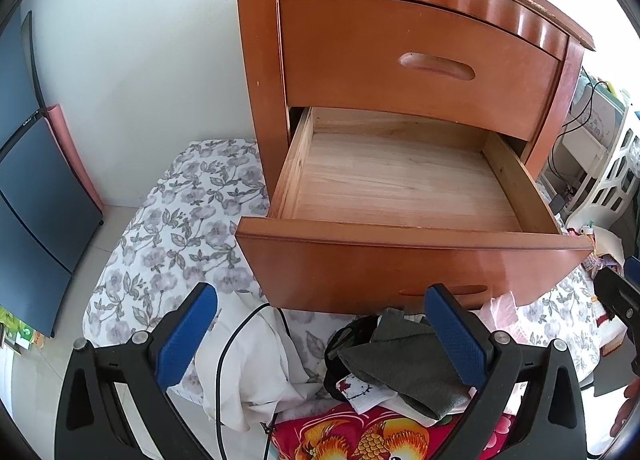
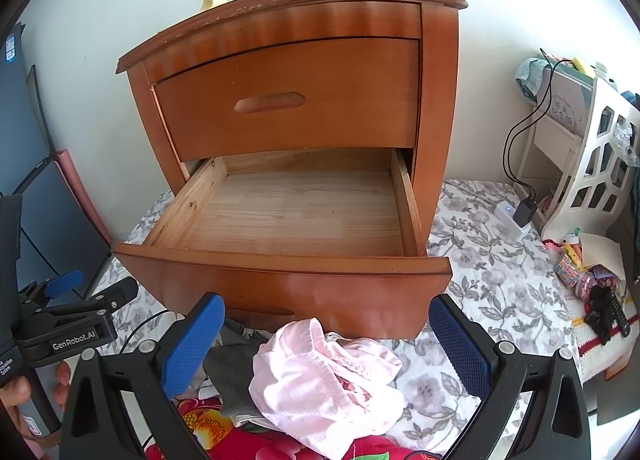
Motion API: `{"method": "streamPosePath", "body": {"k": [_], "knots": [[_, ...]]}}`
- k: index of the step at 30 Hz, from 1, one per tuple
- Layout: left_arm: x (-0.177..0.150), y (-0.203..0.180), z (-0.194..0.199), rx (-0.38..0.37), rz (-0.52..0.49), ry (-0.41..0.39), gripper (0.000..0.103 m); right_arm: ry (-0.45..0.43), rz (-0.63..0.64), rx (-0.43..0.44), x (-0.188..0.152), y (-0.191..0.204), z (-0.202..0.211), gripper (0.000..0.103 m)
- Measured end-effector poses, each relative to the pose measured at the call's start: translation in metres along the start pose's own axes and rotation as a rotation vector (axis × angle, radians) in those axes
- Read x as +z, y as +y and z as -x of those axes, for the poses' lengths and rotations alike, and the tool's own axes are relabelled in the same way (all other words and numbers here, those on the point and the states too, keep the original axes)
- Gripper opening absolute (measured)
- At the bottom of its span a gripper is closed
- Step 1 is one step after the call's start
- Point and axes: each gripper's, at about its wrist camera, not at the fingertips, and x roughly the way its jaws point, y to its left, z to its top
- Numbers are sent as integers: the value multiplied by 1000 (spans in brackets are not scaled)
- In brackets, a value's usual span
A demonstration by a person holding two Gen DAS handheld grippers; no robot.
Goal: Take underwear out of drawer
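Between the spread blue pads of the right gripper (image 2: 324, 344), which hold nothing, a crumpled pale pink underwear garment (image 2: 324, 378) lies on the floral grey-and-white bedsheet (image 2: 492, 268). The left gripper (image 1: 320, 336) also stands apart and empty above a dark grey cloth (image 1: 404, 360) and white fabric (image 1: 256, 360). Just beyond both, the pulled-out lower wooden drawer (image 2: 280, 215) of the orange-brown 2-drawer nightstand (image 2: 288, 99) shows only its bare plank floor.
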Motion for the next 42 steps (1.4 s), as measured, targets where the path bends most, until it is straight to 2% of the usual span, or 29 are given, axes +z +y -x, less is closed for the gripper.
{"method": "streamPosePath", "body": {"k": [42], "knots": [[-5, 6, -5, 6, 22, 28, 103, 14, 22, 6, -4, 6, -1, 103]]}}
